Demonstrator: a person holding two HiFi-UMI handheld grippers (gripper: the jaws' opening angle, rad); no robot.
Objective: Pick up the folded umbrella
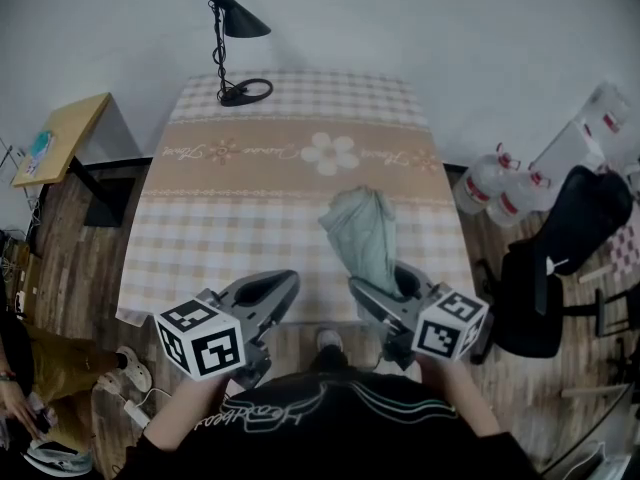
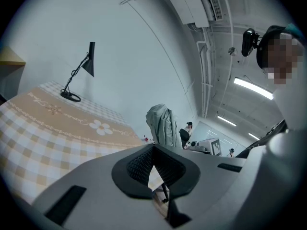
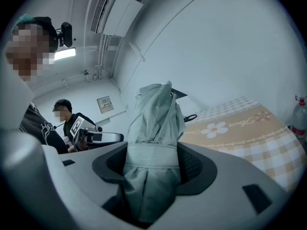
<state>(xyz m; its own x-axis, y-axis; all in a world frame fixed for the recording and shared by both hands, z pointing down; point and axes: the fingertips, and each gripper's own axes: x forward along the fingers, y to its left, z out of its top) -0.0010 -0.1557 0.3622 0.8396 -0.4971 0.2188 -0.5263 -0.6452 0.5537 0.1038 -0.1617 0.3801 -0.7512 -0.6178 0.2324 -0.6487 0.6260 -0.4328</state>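
The folded umbrella (image 1: pixel 365 233) is a grey-green bundle of fabric with a strap round its middle. It stands up out of my right gripper (image 1: pixel 385 288), above the near right part of the checked table (image 1: pixel 250 198). In the right gripper view the umbrella (image 3: pixel 156 123) fills the gap between the dark pads, and my right gripper (image 3: pixel 153 155) is shut on it at the strap. My left gripper (image 1: pixel 270 290) hangs beside it at the table's near edge, holding nothing. In the left gripper view its tips (image 2: pixel 153 150) meet, and the umbrella (image 2: pixel 160 123) shows to the right beyond them.
A black desk lamp (image 1: pixel 228 38) stands at the table's far left corner. A black office chair (image 1: pixel 560 258) and large water bottles (image 1: pixel 490 183) are on the right. A small wooden table (image 1: pixel 60 138) stands at the left, with a person (image 1: pixel 20 368) below it.
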